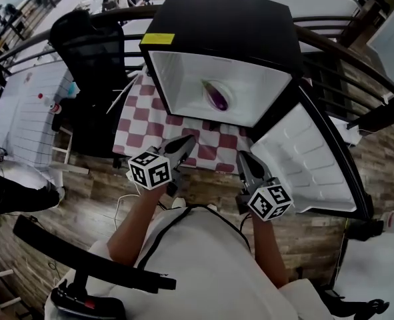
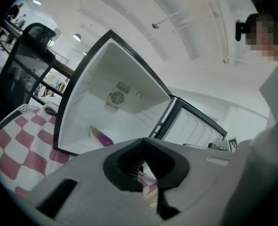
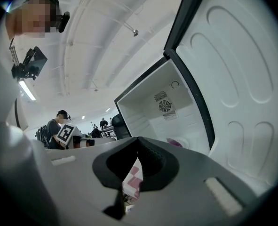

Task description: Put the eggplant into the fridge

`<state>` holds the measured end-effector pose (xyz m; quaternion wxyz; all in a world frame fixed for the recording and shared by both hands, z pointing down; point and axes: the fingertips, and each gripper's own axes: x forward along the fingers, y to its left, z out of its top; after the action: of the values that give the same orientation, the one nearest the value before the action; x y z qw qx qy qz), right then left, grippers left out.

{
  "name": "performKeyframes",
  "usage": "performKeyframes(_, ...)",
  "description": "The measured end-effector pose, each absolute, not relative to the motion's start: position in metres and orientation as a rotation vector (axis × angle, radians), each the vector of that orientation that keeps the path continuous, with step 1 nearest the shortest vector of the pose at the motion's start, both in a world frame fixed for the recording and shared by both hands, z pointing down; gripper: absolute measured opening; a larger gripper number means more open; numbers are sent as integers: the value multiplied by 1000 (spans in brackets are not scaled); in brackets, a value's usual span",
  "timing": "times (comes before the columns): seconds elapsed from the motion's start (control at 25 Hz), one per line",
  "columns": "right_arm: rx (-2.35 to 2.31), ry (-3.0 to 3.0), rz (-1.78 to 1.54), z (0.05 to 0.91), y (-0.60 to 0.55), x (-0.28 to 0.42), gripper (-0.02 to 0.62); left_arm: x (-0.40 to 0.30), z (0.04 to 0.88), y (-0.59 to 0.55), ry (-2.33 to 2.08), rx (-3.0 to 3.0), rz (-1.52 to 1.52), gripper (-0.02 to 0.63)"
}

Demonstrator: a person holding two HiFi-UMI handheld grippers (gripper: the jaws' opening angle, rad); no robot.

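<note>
A big bright hall with a wooden floor (image 1: pixel 97 209) and a dark curved railing (image 1: pixel 357 62) holds a table under a red-and-white checked cloth (image 1: pixel 140 129). On the cloth stands a black fridge (image 1: pixel 223 25), white inside, its door (image 1: pixel 317 155) swung open to the right. A black chair (image 1: pixel 90 52) stands to its left. The left gripper (image 1: pixel 187 142) and right gripper (image 1: pixel 242 157) hover side by side near the fridge's mouth, both with jaws together and nothing between them. The eggplant (image 1: pixel 217 97) lies inside the fridge on a white plate (image 2: pixel 93 133). Only the gripper views show the round fan grille (image 2: pixel 117 98) on the far inner wall, and only the head view shows the floor
</note>
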<state>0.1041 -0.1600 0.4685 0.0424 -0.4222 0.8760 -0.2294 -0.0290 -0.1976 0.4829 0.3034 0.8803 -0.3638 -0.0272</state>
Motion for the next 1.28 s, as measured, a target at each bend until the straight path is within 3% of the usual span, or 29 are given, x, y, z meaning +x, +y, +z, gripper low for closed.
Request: performKeyframes(1.28,-1477,2635,-600,460,-134,89,6,-60,467,-166,-952,2535,24,6)
